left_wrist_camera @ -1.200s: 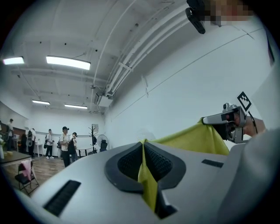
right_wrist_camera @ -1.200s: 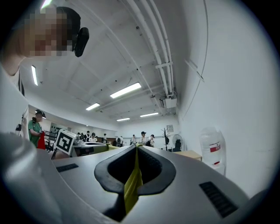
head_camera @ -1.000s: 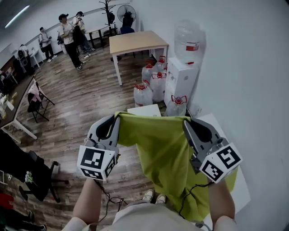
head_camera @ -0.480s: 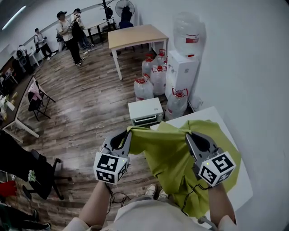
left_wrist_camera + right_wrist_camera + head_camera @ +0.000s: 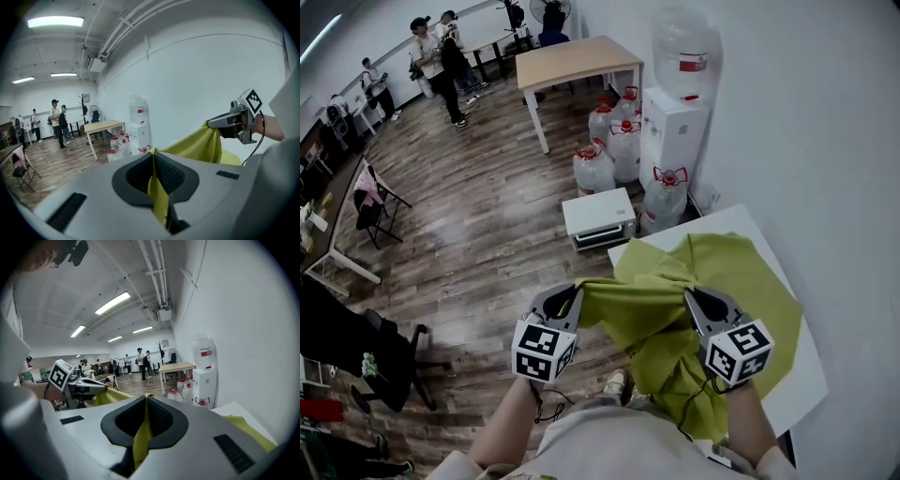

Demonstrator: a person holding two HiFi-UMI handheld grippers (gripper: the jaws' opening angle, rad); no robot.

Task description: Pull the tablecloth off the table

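A yellow-green tablecloth (image 5: 722, 272) lies bunched over the white table (image 5: 806, 375) at the lower right of the head view. Its near edge is lifted and stretched between both grippers, off the table's left side. My left gripper (image 5: 572, 298) is shut on one corner of the cloth, out over the wooden floor. My right gripper (image 5: 692, 302) is shut on the other corner, above the table's near part. In the left gripper view the cloth (image 5: 157, 187) runs pinched between the jaws toward the right gripper (image 5: 211, 124). The right gripper view shows the cloth (image 5: 140, 432) clamped the same way.
A white box-shaped appliance (image 5: 598, 217) sits on the floor just beyond the table. Behind it stand several water jugs (image 5: 592, 169) and a water dispenser (image 5: 677, 112) against the wall. A wooden table (image 5: 574, 64) and people (image 5: 427, 52) are farther back. A folding chair (image 5: 375, 202) stands left.
Both grippers have dropped lower and nearer to the body, drawing the cloth with them. More of the white table top and the appliance on the floor now show beyond the cloth.
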